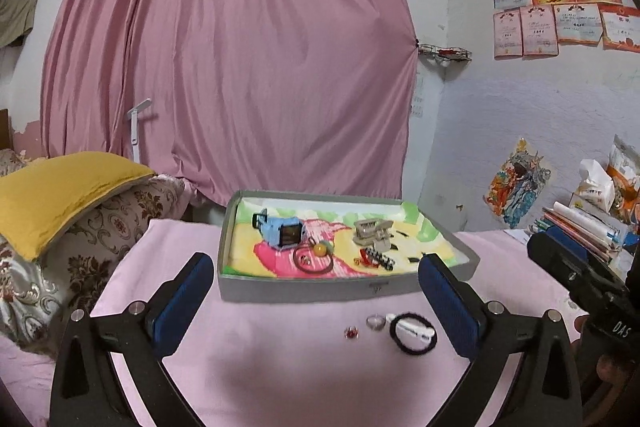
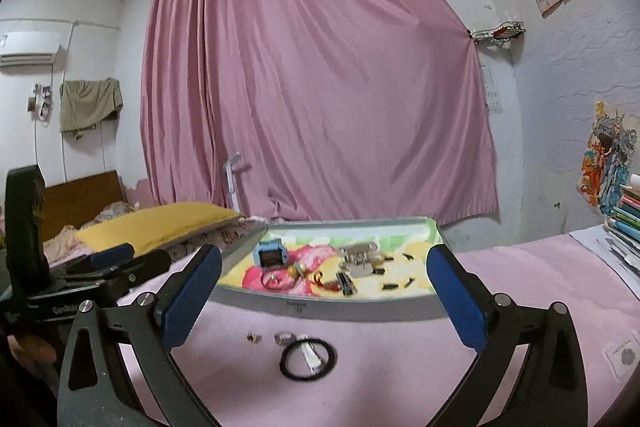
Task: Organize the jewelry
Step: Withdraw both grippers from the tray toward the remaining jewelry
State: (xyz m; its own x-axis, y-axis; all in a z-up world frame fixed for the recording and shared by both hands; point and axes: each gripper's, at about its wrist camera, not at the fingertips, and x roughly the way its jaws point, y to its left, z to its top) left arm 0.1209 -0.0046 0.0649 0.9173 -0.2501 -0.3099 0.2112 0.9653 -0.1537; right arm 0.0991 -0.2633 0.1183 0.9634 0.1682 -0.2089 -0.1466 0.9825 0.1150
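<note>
Both grippers are held above the near part of the pink-covered table (image 1: 280,367), w/ nothing between the jaws. The left gripper (image 1: 316,303) is spread wide and empty; the right gripper (image 2: 324,301) likewise stands fully released, no item gripped.

The grey tray (image 1: 304,289) is set toward the table's far edge. Already inside it: a blue watch (image 1: 282,231) at the far-left corner, a beige hair claw (image 1: 372,233) far-right of centre, a dark hair tie w/ a yellow bead (image 1: 316,255) near the front wall, a black beaded clip (image 1: 380,259) beside it.

Still left on the cloth, just in front of the tray's near wall: a small red stud (image 1: 351,333), a silver ring (image 1: 375,322), and a black hair tie (image 1: 414,337) w/ a white clip (image 1: 412,329) lying inside its loop.

Judged step: between picks, approx. halfway. Next, one gripper would need to be lowered over a loose piece, prob. the hair tie; the tiny stud and ring will call for precise pad placement on soft cloth.
</note>
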